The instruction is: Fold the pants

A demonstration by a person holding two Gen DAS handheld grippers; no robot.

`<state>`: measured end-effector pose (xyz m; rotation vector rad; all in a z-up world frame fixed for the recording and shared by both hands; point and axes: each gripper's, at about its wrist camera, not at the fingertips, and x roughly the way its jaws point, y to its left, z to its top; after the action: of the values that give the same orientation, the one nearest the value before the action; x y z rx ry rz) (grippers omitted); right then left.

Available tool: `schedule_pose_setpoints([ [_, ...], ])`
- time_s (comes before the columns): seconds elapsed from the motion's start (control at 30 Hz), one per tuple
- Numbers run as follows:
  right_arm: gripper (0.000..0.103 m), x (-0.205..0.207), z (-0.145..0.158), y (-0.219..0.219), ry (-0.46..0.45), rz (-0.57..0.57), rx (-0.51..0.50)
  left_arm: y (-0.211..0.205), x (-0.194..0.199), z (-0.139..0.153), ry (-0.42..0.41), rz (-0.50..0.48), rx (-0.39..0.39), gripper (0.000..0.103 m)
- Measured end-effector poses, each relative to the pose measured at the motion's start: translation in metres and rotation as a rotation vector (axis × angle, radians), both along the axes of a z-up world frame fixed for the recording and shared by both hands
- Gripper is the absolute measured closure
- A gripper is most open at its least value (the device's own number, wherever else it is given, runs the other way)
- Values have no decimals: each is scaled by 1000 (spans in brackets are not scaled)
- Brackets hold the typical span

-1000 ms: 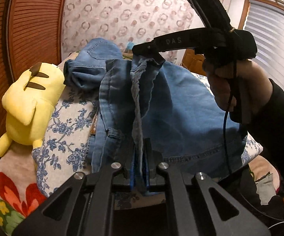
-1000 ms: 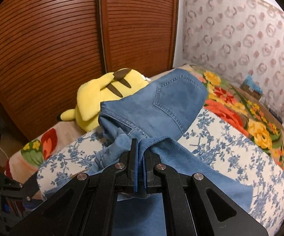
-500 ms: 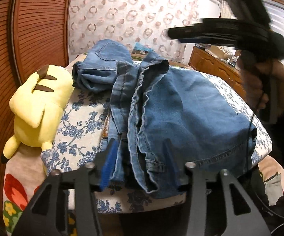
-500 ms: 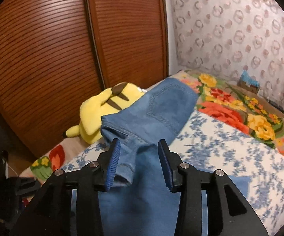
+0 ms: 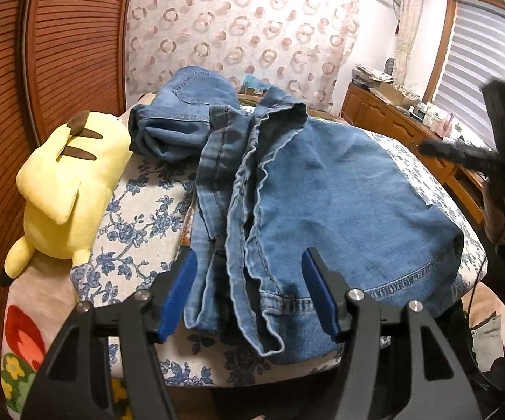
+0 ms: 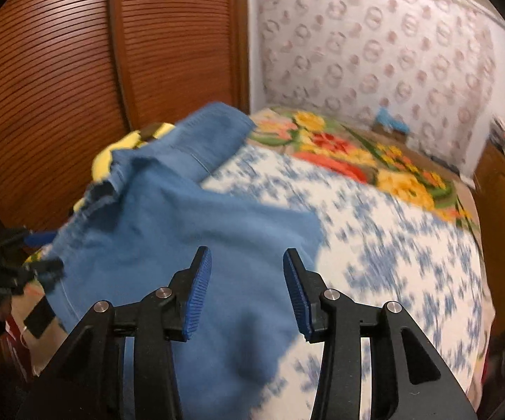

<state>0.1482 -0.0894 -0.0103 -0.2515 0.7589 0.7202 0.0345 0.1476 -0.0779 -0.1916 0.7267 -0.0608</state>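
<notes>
Blue denim pants [image 5: 308, 196] lie folded over on the bed's blue-flowered cover, with the hems at the near edge and the waist part bunched at the back. My left gripper [image 5: 249, 280] is open just above the hem edge, holding nothing. My right gripper [image 6: 247, 290] is open and empty above the pants [image 6: 189, 231]; its view is blurred. In the left wrist view the right gripper [image 5: 476, 154] is a blurred black shape off to the right of the pants.
A yellow plush toy [image 5: 67, 182] lies at the bed's left side, next to the pants. A brown slatted wardrobe [image 6: 77, 70] stands behind it. A wooden dresser [image 5: 403, 122] with clutter stands at the right. A flowered blanket [image 6: 375, 154] covers the far bed.
Both grippers were shut on the pants' edge a second ago. Both have opened and let go, the pants dropped flat, and the right gripper has swung away to the right.
</notes>
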Motion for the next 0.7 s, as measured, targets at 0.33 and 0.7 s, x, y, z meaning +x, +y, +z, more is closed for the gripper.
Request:
schedule_pose_setpoints([
  [0.33, 60, -59, -31, -51, 86, -62, 36, -2, -1, -12, 25, 0, -11, 42],
  [0.7, 76, -91, -46, -51, 113, -39, 12, -5, -2, -17, 32, 3, -12, 42],
])
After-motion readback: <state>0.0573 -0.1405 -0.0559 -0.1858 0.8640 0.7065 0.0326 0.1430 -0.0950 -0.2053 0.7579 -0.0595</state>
